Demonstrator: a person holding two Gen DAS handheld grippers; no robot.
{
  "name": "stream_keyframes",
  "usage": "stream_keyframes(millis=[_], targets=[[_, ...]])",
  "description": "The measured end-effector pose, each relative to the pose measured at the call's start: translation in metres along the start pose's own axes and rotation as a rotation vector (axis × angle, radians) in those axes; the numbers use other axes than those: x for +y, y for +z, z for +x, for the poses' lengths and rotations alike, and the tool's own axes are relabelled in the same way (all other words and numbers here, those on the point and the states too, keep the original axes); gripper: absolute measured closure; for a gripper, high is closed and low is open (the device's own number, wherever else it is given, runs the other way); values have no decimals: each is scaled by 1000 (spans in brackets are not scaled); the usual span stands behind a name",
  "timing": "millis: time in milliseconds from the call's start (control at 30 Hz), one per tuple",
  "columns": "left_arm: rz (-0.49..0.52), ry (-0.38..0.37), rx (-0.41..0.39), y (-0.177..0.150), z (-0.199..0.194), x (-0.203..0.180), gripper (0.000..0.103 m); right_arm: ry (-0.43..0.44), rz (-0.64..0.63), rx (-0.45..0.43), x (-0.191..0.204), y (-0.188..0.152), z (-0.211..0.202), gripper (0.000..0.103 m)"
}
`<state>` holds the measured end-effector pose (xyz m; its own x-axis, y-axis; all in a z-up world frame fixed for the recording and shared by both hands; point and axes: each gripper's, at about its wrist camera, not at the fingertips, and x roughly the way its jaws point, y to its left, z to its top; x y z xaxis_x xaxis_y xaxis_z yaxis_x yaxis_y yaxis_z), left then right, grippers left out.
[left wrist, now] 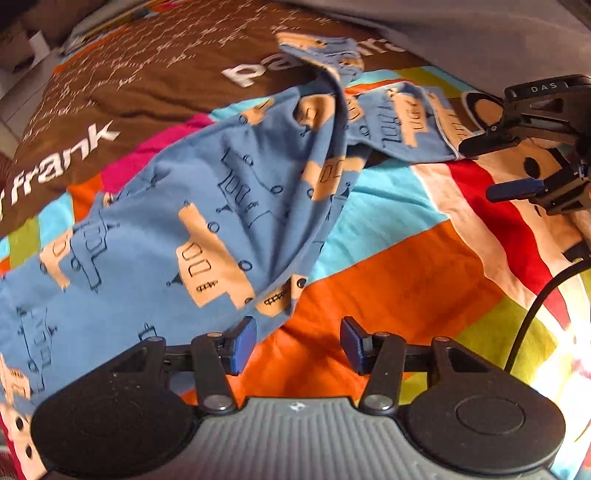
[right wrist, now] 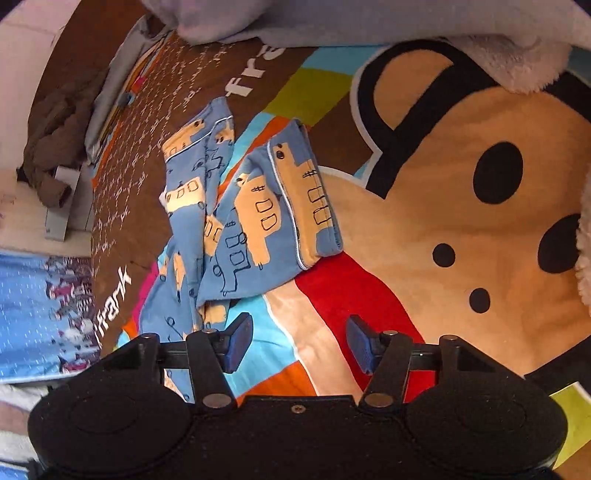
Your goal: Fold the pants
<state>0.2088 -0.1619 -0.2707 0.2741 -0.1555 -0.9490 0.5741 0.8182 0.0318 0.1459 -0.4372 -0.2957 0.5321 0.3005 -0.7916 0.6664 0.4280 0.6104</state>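
Observation:
Blue pants (left wrist: 207, 206) printed with tan vehicles lie crumpled on a colourful blanket (left wrist: 399, 280), with a raised fold through their middle. My left gripper (left wrist: 299, 343) stands open at the bottom of the left wrist view. Its left fingertip (left wrist: 243, 343) is over the pants' near edge and nothing is between the pads. In that view, my right gripper (left wrist: 487, 166) hangs open beside the pants' far end. In the right wrist view the pants (right wrist: 236, 214) lie ahead and to the left. My right gripper (right wrist: 299, 343) is open over the striped blanket (right wrist: 332, 295).
A big cartoon face (right wrist: 461, 221) fills the blanket's right side. Grey fleece (right wrist: 369, 22) is bunched along the far edge. A brown garment (right wrist: 55, 140) and a blue patterned cloth (right wrist: 33, 306) lie off the left side. A black cable (left wrist: 535, 306) trails from the right gripper.

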Motion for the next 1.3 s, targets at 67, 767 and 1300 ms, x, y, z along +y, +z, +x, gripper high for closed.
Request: stream_keyframes(millis=[67,767,1300], targets=[[-31,15,20,2,6,-4,58,8,90,-11,-2,3,10,47],[318,124,-102,-14,2,-54,103,-238,-521,-210,34,61,-66,102],[324,93,-172,-4,-25,-57,84,-370,-768,-77,30,47,-10,67]])
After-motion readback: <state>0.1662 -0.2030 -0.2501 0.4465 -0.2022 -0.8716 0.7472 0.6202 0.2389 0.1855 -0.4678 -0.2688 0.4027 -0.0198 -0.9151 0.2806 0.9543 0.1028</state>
